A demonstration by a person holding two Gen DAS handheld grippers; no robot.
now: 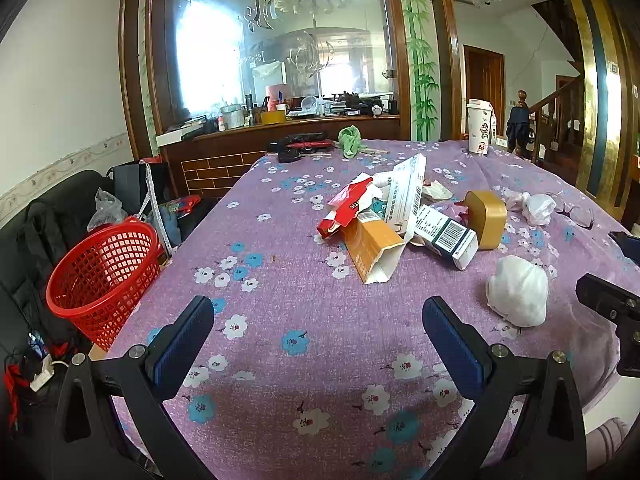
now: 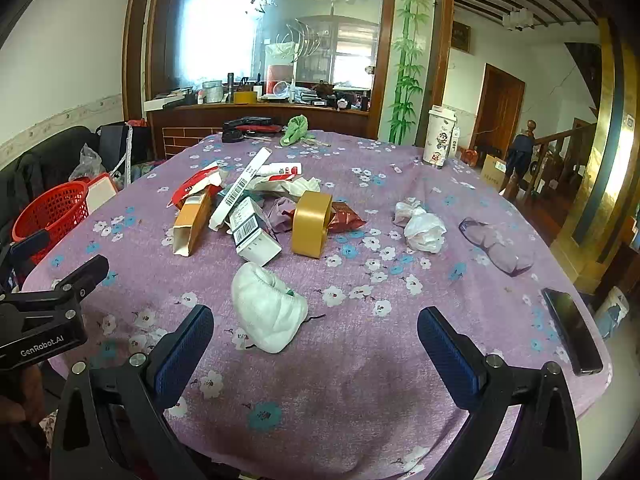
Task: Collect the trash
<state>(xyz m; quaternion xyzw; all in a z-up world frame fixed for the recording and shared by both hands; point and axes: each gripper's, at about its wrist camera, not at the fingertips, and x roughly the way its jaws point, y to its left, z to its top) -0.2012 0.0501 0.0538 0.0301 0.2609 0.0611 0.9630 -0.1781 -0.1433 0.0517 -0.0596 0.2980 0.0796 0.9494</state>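
Note:
Trash lies in a pile mid-table: an orange-and-white carton (image 1: pixel 370 246) (image 2: pixel 192 226), a red wrapper (image 1: pixel 346 208), a barcoded white box (image 1: pixel 448 238) (image 2: pixel 254 236), a gold tape roll (image 1: pixel 486 218) (image 2: pixel 310 224). A crumpled white tissue (image 1: pixel 518 290) (image 2: pixel 268 308) lies nearer, a white plastic wad (image 2: pixel 424 228) to the right. A red mesh basket (image 1: pixel 102 276) (image 2: pixel 50 214) stands off the table's left edge. My left gripper (image 1: pixel 318 334) is open and empty above the cloth. My right gripper (image 2: pixel 316 338) is open and empty, just short of the tissue.
The purple flowered tablecloth (image 1: pixel 280 292) covers the table. Glasses (image 2: pixel 496 246) and a black phone (image 2: pixel 572 330) lie at the right. A white cup (image 2: pixel 440 138), a green cloth (image 2: pixel 296 128) and black tools (image 1: pixel 300 146) sit at the far edge. A dark sofa (image 1: pixel 24 240) is at the left.

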